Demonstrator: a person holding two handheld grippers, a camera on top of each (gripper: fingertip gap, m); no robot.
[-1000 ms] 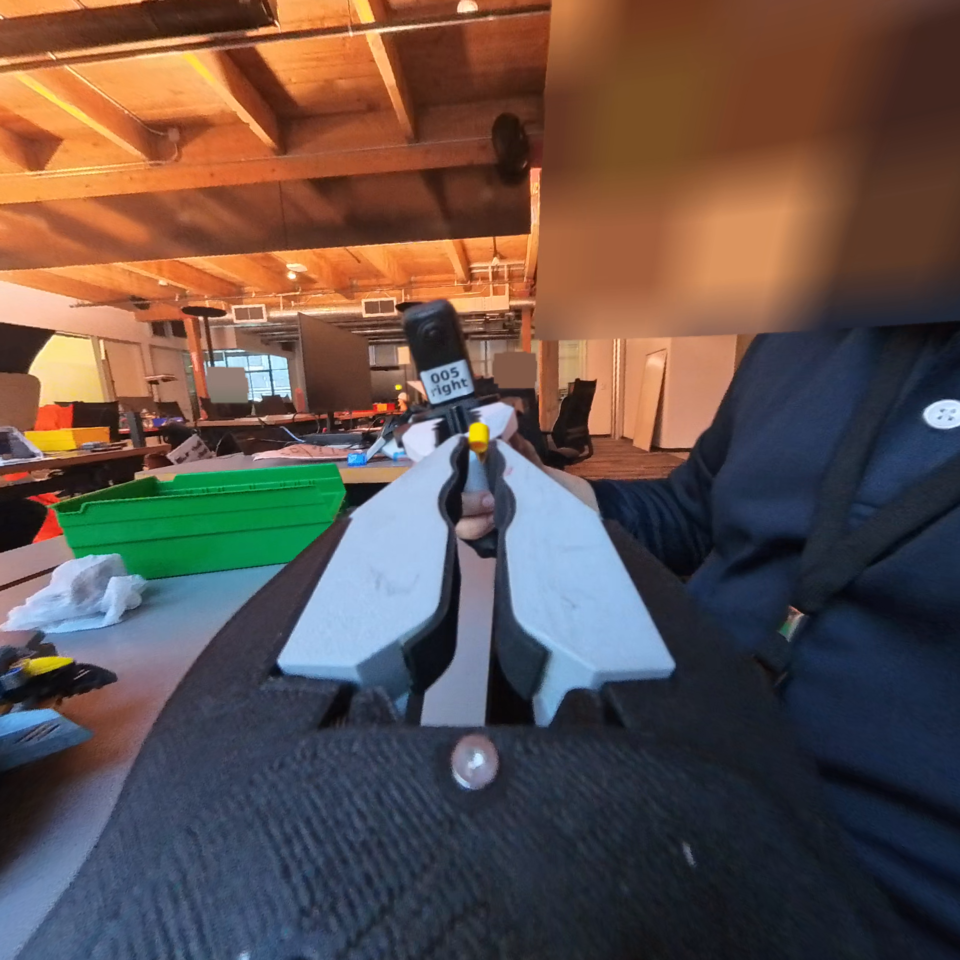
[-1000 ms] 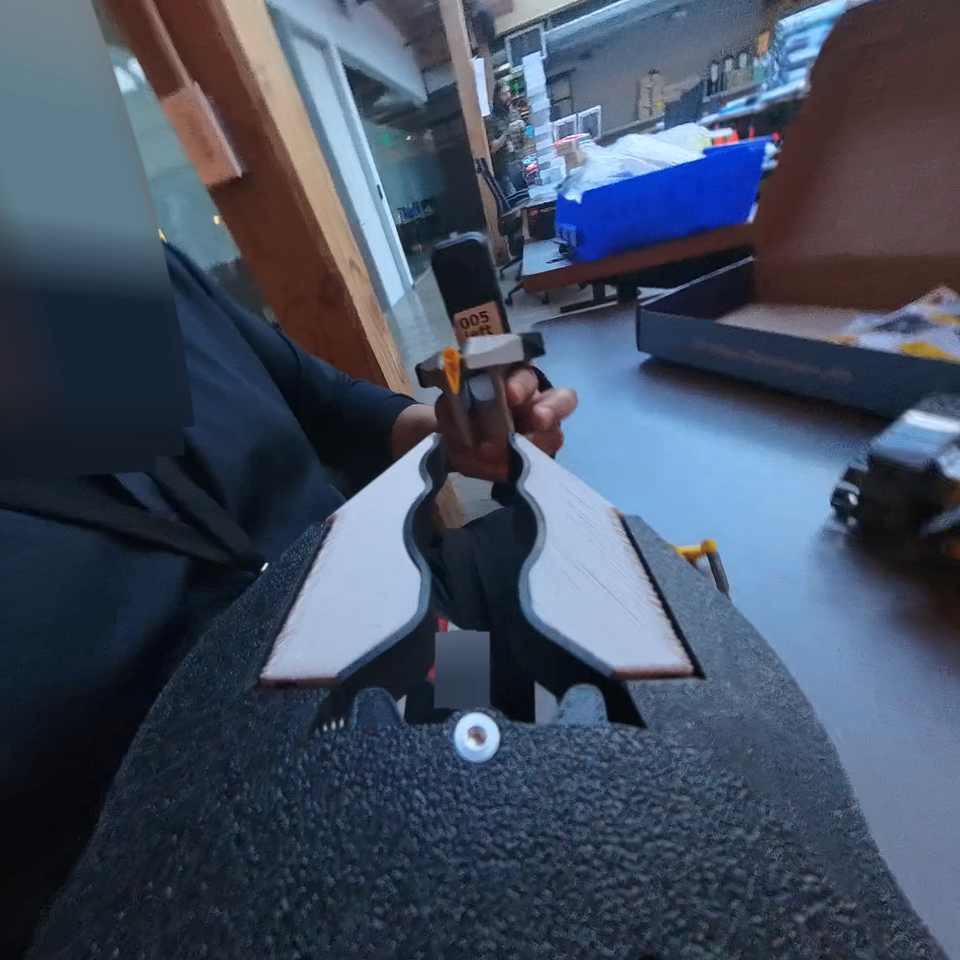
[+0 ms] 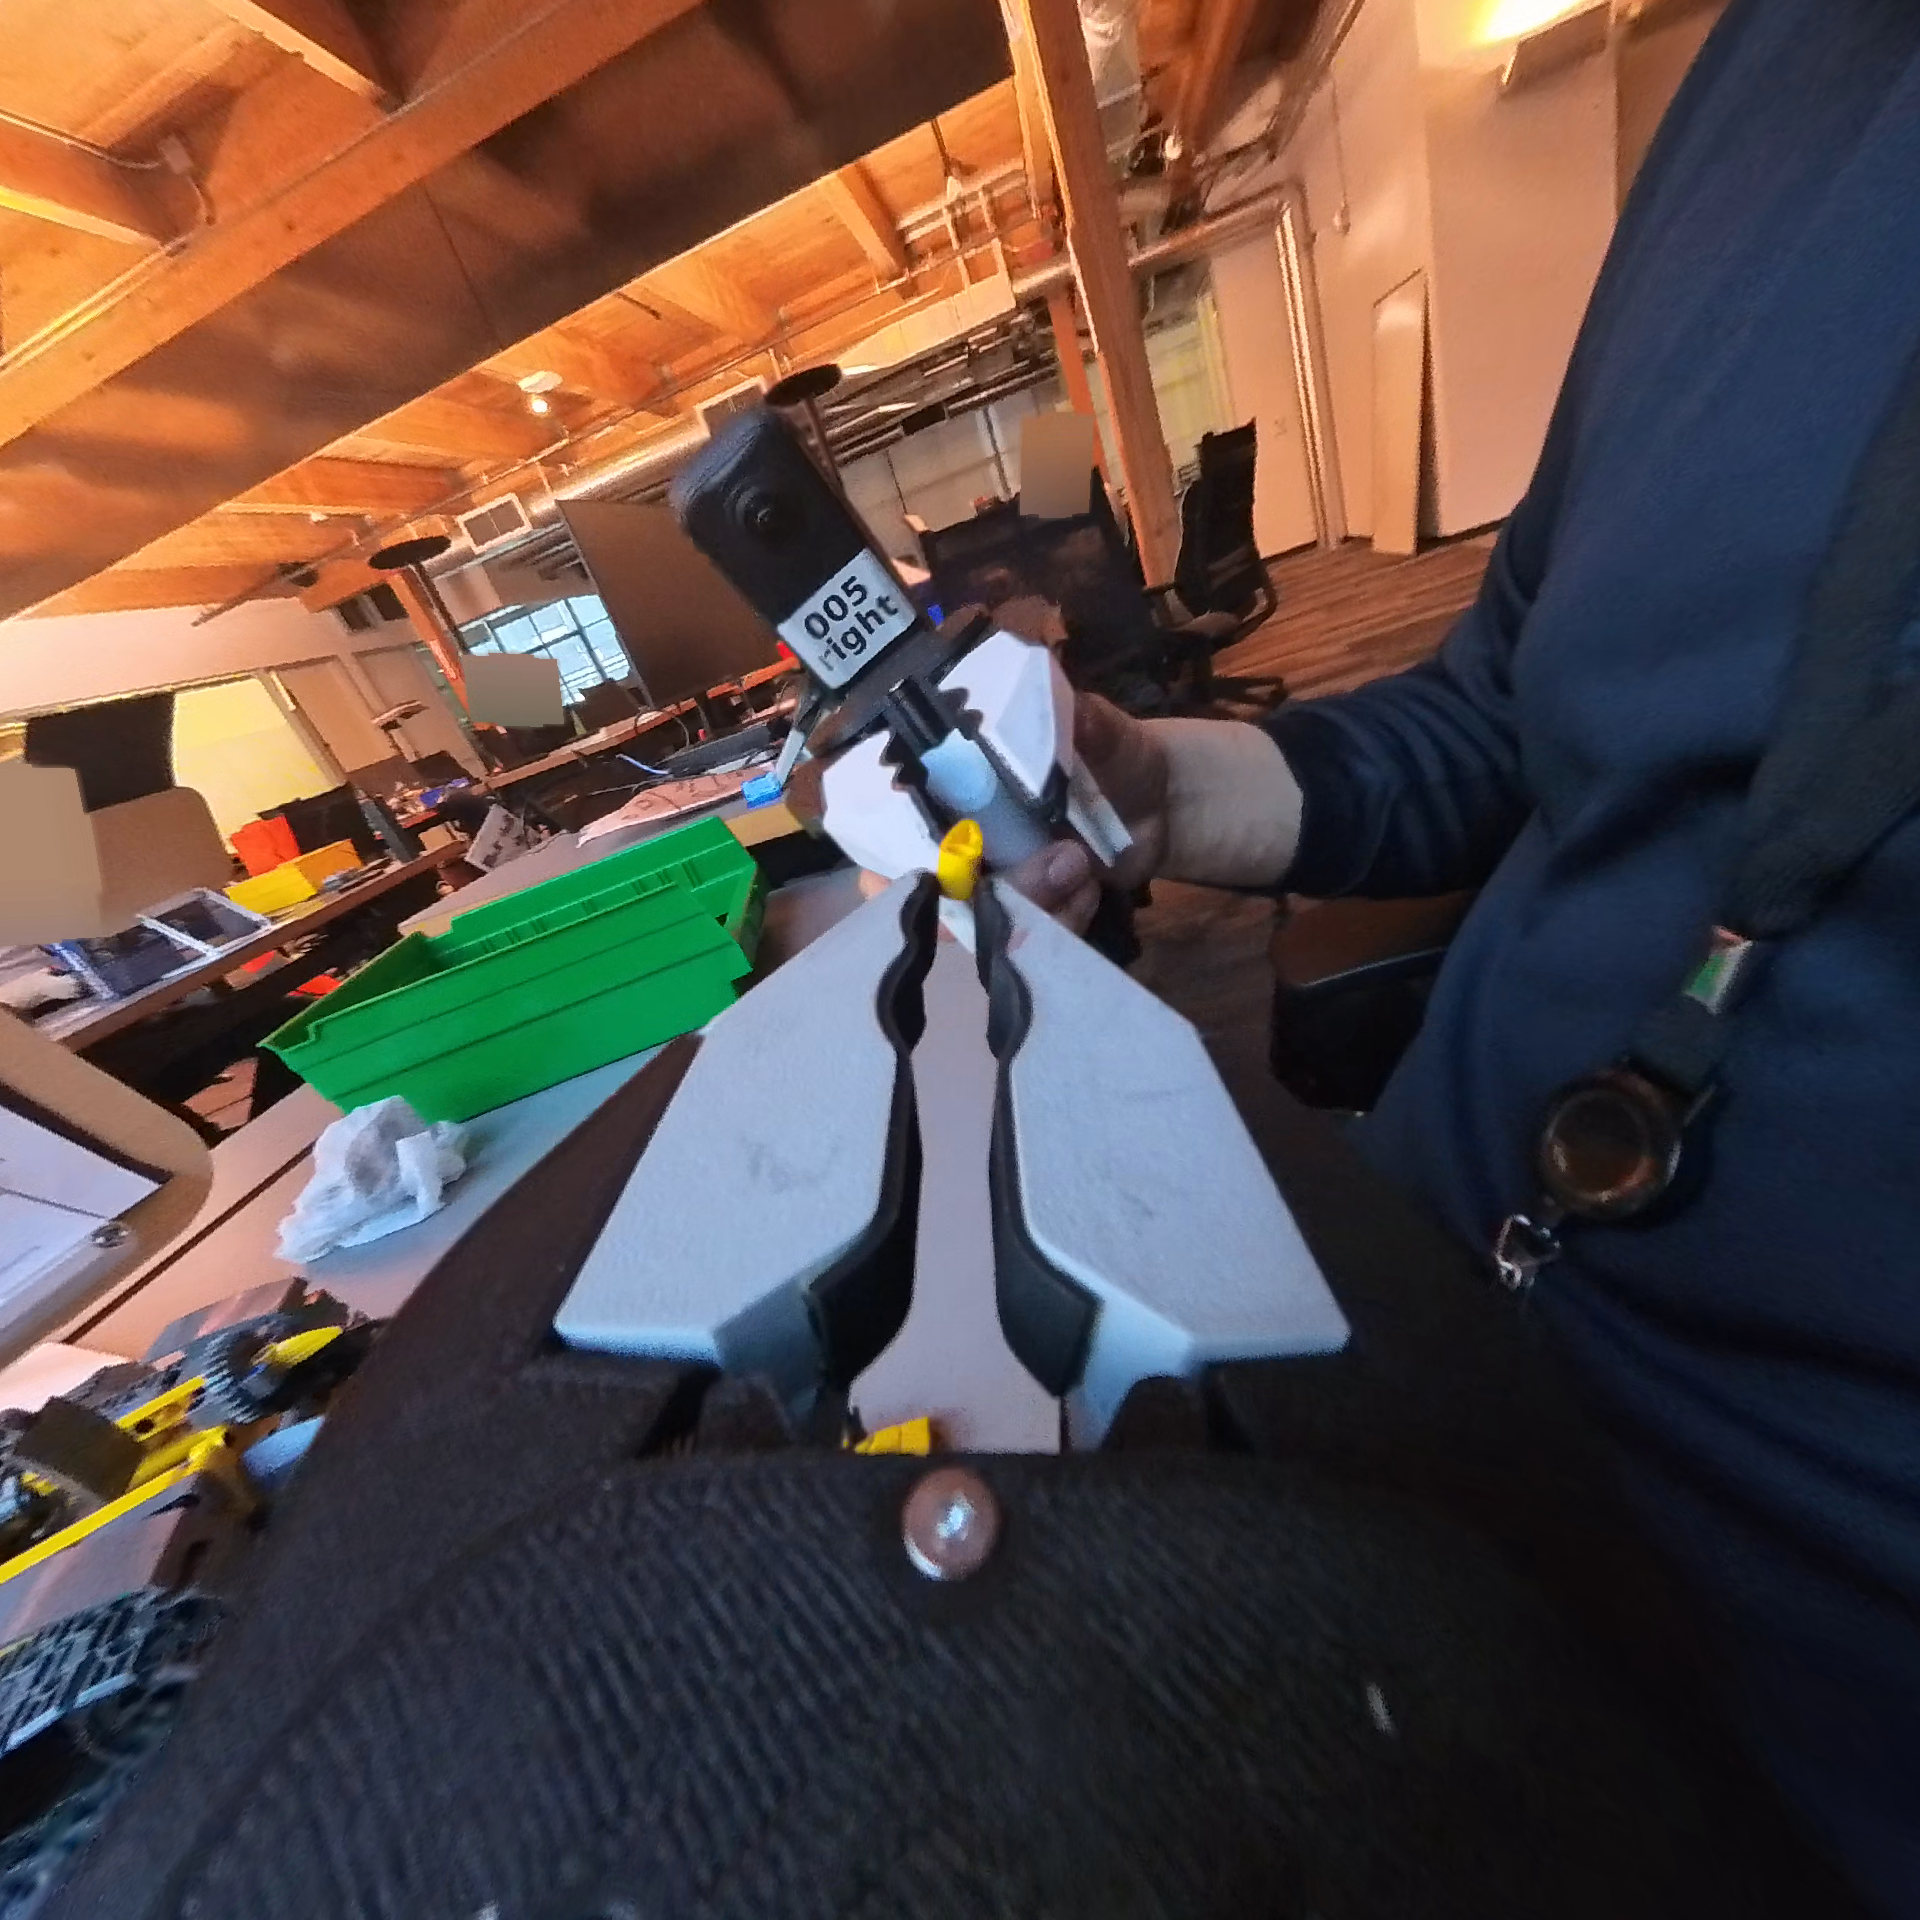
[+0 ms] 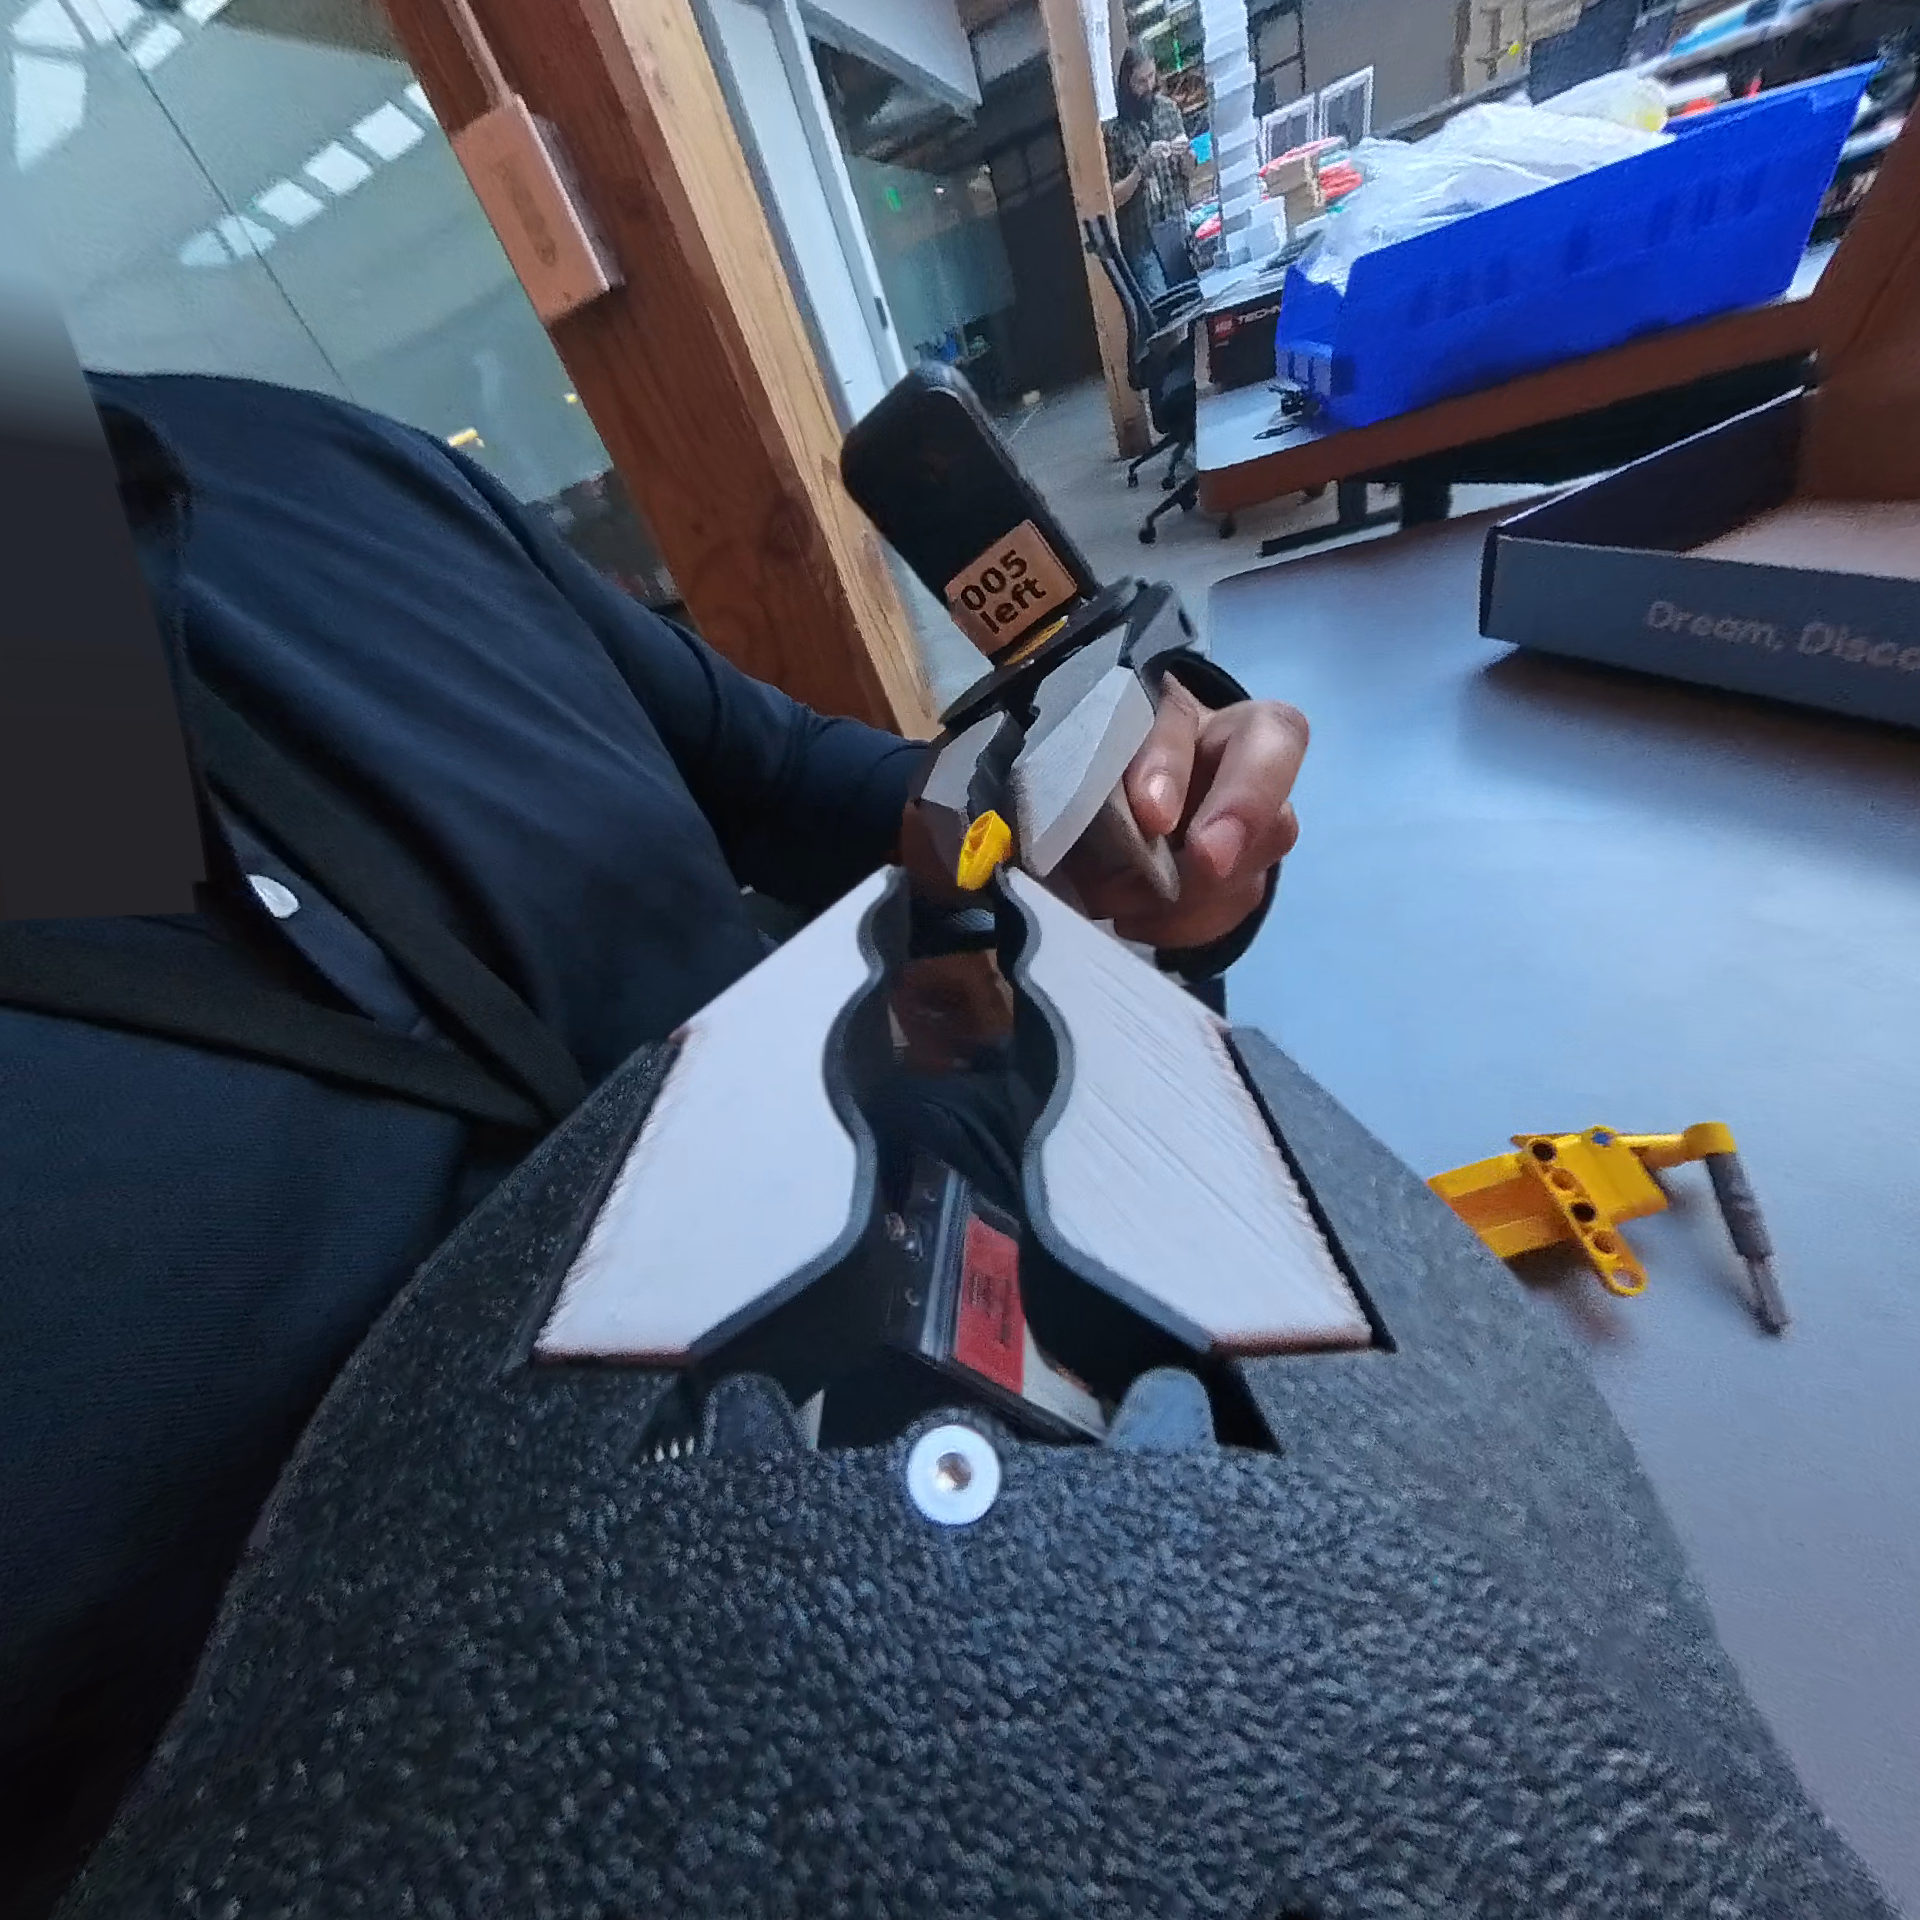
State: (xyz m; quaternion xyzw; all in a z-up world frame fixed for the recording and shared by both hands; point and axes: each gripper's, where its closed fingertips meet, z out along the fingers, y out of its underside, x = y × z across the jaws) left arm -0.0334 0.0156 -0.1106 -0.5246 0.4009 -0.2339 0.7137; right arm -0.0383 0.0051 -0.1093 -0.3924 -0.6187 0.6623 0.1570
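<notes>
Far left of the yellow peg (image 3: 958, 857), loose yellow-and-black brick parts (image 3: 135, 1455) lie on the grey table (image 3: 208, 1236). Nearer the peg are a crumpled white tissue (image 3: 369, 1174) and a green bin (image 3: 520, 987). The left gripper (image 3: 951, 902) is raised above the table and pinches the peg at its fingertips, its fingers nearly together. The right gripper (image 4: 948, 885) faces it tip to tip, just beside the peg. Its fingers are narrowly apart, and I see nothing gripped between them. Right of the peg, in the right wrist view, a yellow brick assembly (image 4: 1558, 1195) with a grey axle lies on the table. Farther back, well apart from it, sit a dark shallow box (image 4: 1662, 634) and a blue bin (image 4: 1558, 249).
</notes>
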